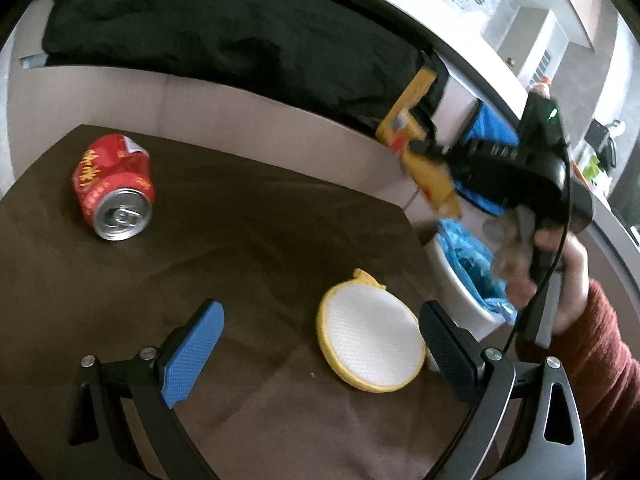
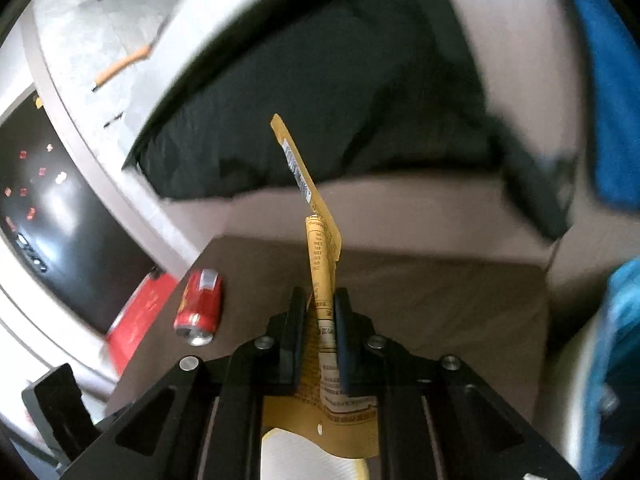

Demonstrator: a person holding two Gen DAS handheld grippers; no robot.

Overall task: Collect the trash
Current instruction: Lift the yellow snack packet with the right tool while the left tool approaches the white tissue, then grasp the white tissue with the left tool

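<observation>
Right wrist view: right gripper [image 2: 320, 312] fingers nearly closed, clamped on a yellow wrapper [image 2: 318, 264]. Wrapper is pinched between the two pads; its free end sticks up and forward past the fingertips, its lower part trails back toward the camera. Left wrist view: same wrapper sits above the white bin [image 1: 460, 300] with blue liner [image 1: 468, 256], just off the table [image 1: 240, 240] edge. Left gripper [image 1: 320, 344] fingers spread wide, holding nothing, above the brown table. Round yellow-rimmed pad [image 1: 370, 336] lies between them, nearer the right-hand finger, untouched. Crushed red can [image 1: 114, 192] lies well apart, far left.
</observation>
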